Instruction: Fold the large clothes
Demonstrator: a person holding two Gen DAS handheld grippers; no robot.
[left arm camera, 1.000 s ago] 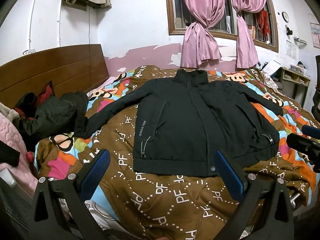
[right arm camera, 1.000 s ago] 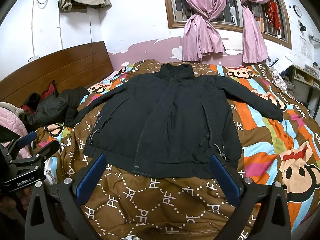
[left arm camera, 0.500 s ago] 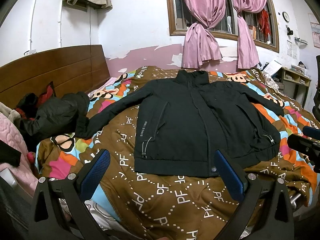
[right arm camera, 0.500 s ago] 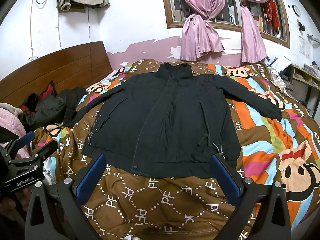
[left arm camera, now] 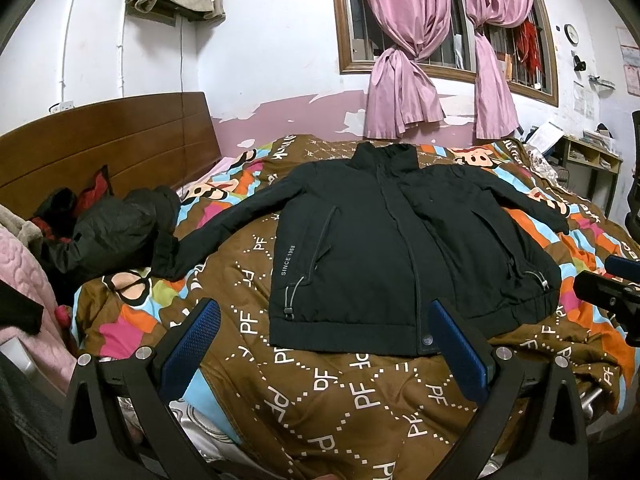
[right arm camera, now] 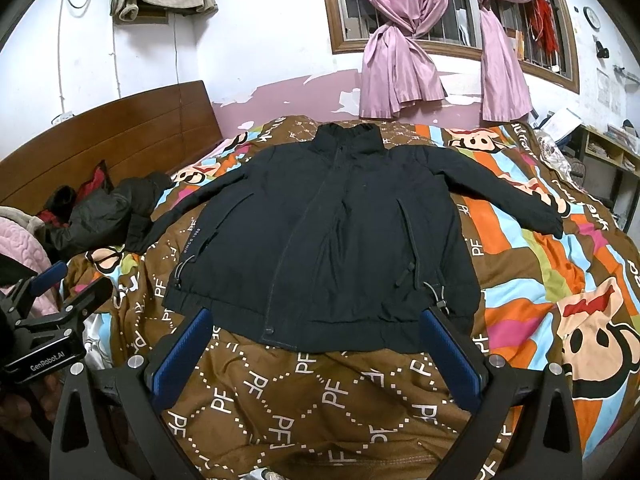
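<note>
A black zip-up jacket (left arm camera: 368, 248) (right arm camera: 332, 240) lies flat and face up on the bed, collar toward the window, both sleeves spread out to the sides. My left gripper (left arm camera: 320, 320) hovers open just short of the hem, near its left half. My right gripper (right arm camera: 316, 320) is open too, over the hem's right half, with nothing between its blue pads. Each gripper shows at the edge of the other's view: the right gripper's tip (left arm camera: 612, 288) and the left gripper's body (right arm camera: 48, 320).
A brown patterned quilt (left arm camera: 320, 392) (right arm camera: 540, 280) covers the bed. A heap of dark clothes (left arm camera: 108, 232) lies by the wooden headboard (left arm camera: 100, 148), near the jacket's left cuff. Pink bedding (left arm camera: 24, 280) is at far left; a desk (left arm camera: 588, 164) stands at right.
Both views have crept slightly closer to the jacket's hem. The jacket has not moved and both grippers stay open.
</note>
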